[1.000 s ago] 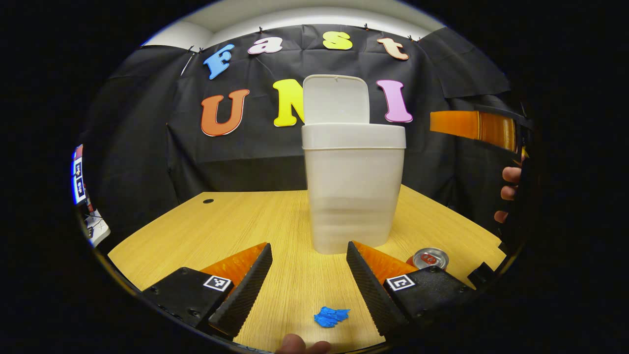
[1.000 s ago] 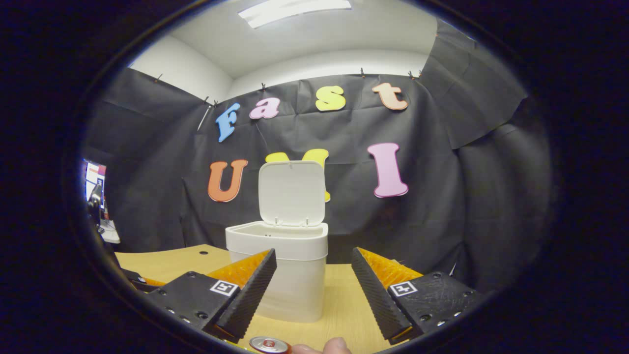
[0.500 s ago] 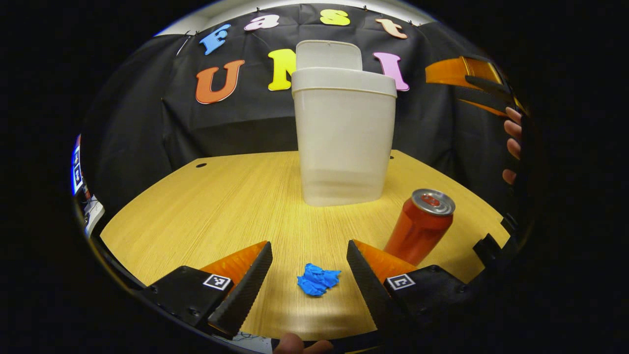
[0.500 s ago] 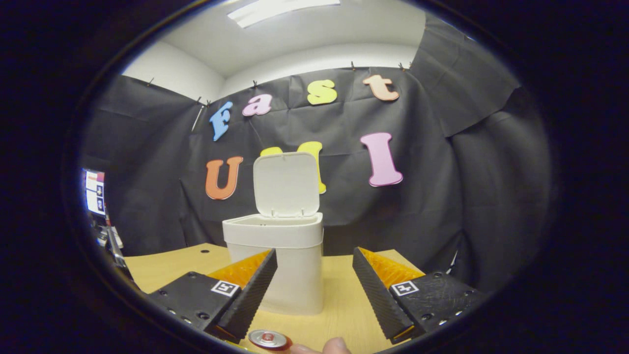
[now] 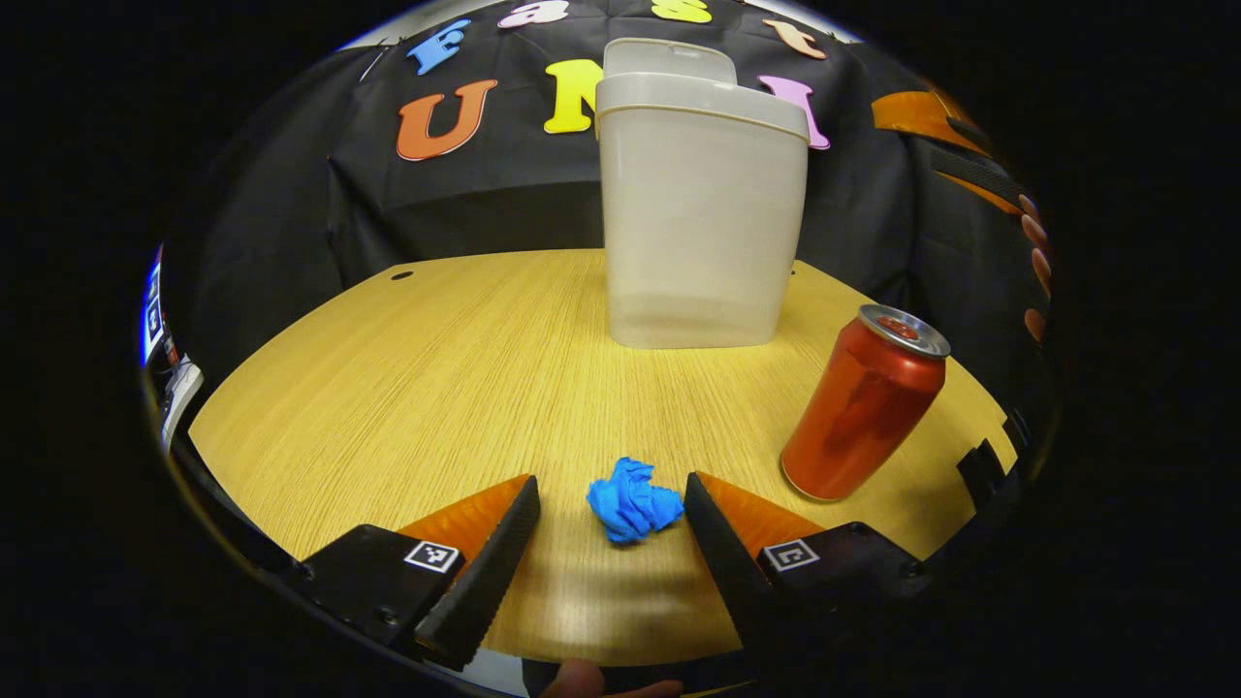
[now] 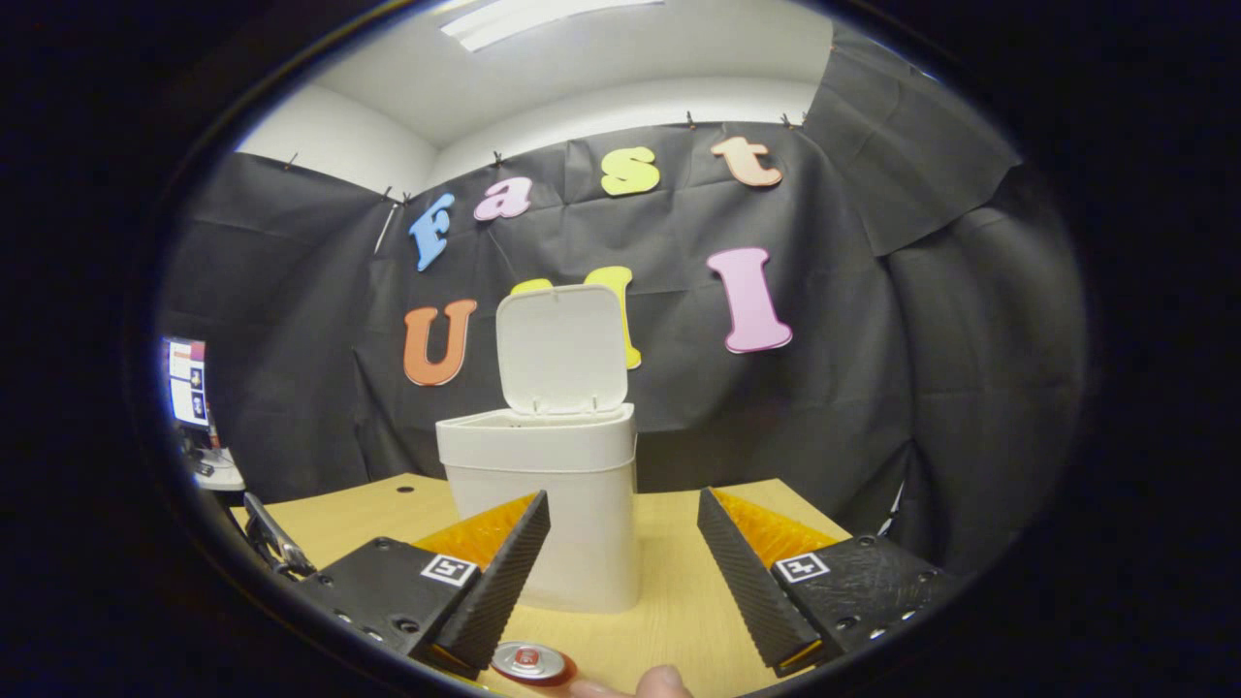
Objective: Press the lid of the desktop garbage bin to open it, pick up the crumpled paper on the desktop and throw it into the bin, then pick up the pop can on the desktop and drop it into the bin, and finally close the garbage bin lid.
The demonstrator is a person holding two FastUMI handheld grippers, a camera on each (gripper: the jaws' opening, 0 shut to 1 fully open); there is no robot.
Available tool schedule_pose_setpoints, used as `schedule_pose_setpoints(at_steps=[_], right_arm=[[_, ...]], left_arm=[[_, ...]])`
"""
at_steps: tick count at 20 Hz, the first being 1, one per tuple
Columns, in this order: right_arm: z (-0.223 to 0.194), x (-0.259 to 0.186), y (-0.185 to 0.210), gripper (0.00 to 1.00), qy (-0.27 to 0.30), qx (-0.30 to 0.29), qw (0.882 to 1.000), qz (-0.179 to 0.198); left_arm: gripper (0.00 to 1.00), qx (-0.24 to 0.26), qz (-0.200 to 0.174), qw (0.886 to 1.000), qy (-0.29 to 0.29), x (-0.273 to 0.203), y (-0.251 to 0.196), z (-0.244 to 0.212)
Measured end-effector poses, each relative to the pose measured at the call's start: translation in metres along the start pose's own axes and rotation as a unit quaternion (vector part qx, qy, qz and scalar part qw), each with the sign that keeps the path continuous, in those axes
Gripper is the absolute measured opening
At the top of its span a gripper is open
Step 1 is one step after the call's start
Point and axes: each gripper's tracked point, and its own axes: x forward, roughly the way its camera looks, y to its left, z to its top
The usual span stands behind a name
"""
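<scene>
Crinkled blue paper wad (image 5: 633, 511), ridged open left claw (image 5: 611, 543)

On the table (image 5: 407, 388), paper (image 5: 632, 508) lies before the bin (image 5: 700, 213), can (image 5: 861, 415) right.

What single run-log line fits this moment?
bin lid: open | left gripper: open, straddling blue crumpled paper | pop can: upright on table | right gripper: open, empty

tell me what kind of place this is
Likely a staged recording booth rather than a home: black cloth hangs as the wall behind a bare wooden table holding just a bin, a pop can and crumpled paper.
</scene>
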Motion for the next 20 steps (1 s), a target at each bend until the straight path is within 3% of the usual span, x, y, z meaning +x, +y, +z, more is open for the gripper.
schedule_pose_setpoints(at_steps=[5, 10, 11, 14, 20], right_arm=[[-0.013, 0.003, 0.002, 0.95, 0.015, 0.007, 1.000, 0.002], [-0.019, 0.004, 0.002, 0.95, 0.026, 0.012, 1.000, -0.001], [-0.019, 0.003, 0.002, 0.95, 0.025, 0.010, 1.000, -0.001], [-0.020, 0.003, 0.004, 0.92, 0.025, 0.009, 1.000, 0.001], [-0.024, -0.001, 0.009, 0.95, 0.030, 0.008, 1.000, 0.006]], left_arm=[[0.88, 0.008, 0.002, 1.000, 0.001, 0.001, 0.000, -0.001], [0.70, 0.016, -0.001, 1.000, 0.000, 0.001, -0.004, -0.001], [0.72, 0.016, -0.003, 1.000, 0.000, 0.001, -0.005, 0.000], [0.55, 0.018, -0.004, 1.000, -0.003, 0.002, -0.004, -0.001], [0.38, 0.005, -0.014, 1.000, -0.014, 0.002, -0.003, 0.002]])
